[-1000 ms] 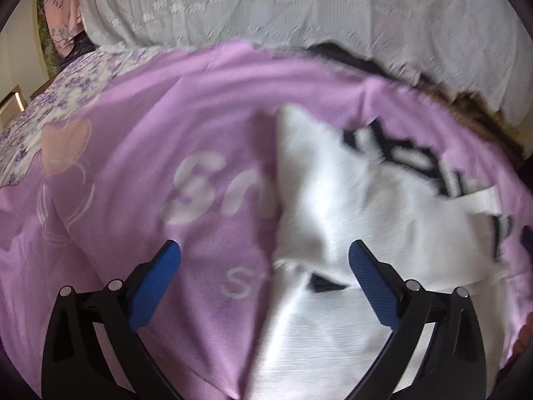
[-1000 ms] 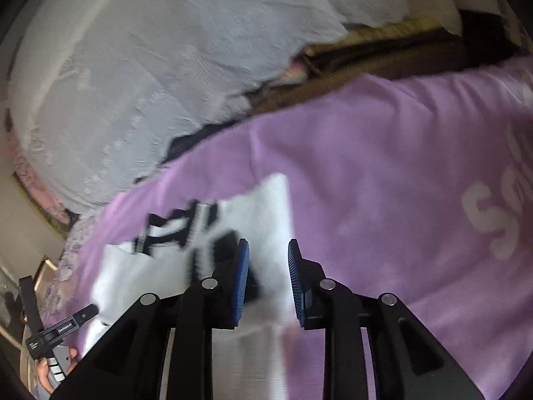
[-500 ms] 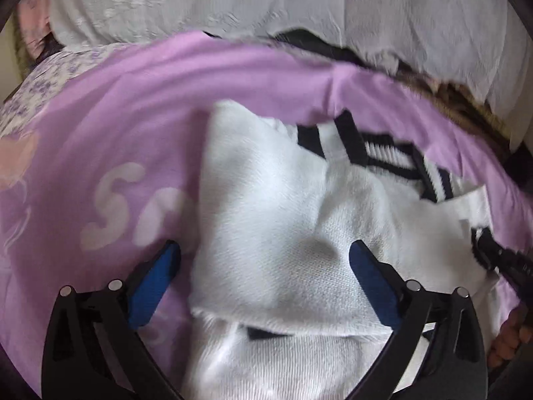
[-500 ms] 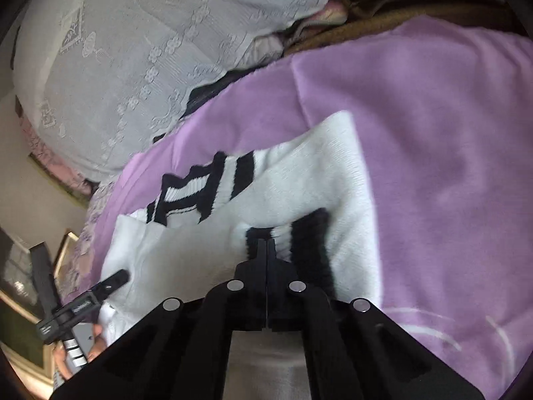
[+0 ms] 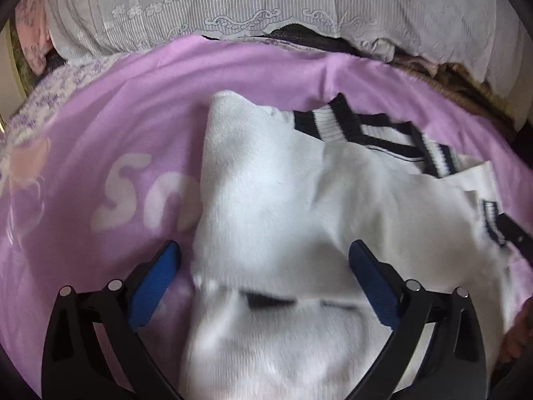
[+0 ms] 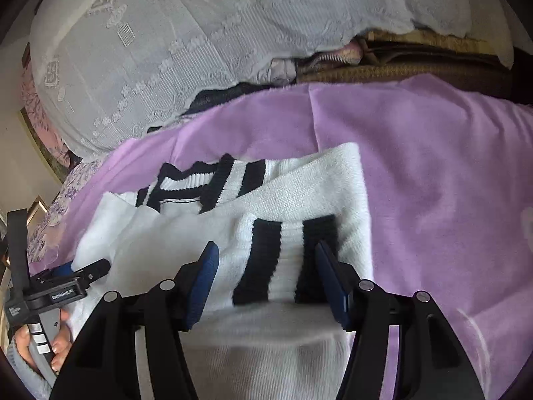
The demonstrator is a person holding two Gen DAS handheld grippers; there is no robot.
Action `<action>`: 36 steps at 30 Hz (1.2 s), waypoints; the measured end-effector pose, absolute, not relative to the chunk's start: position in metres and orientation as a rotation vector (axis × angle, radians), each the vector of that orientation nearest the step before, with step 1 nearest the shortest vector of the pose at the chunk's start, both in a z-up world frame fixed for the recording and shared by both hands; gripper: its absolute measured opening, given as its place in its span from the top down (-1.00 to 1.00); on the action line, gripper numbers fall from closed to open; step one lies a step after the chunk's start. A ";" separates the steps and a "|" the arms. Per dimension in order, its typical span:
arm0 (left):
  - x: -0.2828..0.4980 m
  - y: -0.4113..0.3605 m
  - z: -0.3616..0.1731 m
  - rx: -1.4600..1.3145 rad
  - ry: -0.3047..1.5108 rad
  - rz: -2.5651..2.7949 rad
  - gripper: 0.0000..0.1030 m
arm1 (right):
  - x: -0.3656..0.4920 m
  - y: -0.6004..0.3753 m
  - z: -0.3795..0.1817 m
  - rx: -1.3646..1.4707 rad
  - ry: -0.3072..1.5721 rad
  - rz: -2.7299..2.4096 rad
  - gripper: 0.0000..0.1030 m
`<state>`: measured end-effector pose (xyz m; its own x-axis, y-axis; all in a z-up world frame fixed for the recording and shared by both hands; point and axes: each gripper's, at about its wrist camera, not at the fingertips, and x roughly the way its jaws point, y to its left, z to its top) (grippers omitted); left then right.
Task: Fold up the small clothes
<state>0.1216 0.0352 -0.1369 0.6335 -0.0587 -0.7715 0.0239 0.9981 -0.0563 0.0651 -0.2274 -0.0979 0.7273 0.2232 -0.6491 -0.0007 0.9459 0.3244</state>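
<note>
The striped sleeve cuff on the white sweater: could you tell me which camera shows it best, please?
The right wrist view: the striped cuff lies sharp and whole between the open fingers of the right hand-held gripper. The left wrist view shows only its far edge, beside that gripper's tip.

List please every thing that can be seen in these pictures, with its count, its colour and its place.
sweater: one, white with black stripes at collar and cuff, partly folded on the blanket.
blanket: one, lilac with pale lettering, spread under the sweater.
lace cloth: one, white, draped behind the blanket.
brown fabric: one pile, at the far edge, under the lace cloth.
floral sheet: one, pale with purple flowers, left of the blanket.
left claw: open, over the sweater.
right claw: has just been opening, the striped cuff lies between its jaws, unpinched.
hand: one, holding the left claw's handle.
</note>
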 end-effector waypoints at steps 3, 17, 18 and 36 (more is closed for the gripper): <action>0.101 0.032 -0.141 -0.019 0.906 -0.064 -0.92 | 0.042 -0.228 -0.100 0.306 0.792 0.181 -0.42; -0.002 0.034 -0.159 0.086 0.946 -0.064 -0.92 | -0.054 -0.214 -0.114 0.164 0.880 0.282 -0.93; -0.008 0.035 -0.159 0.080 0.944 -0.068 -0.92 | -0.058 -0.216 -0.117 0.173 0.900 0.277 -0.93; -0.082 0.117 -0.147 -0.328 0.925 -0.300 -0.91 | -0.096 -0.258 -0.122 0.433 0.856 0.360 -0.93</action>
<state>-0.0818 0.1169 -0.1468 0.5673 -0.3892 -0.7257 0.1117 0.9095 -0.4005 -0.0957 -0.2577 -0.1216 0.6051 0.4701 -0.6425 -0.1307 0.8548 0.5023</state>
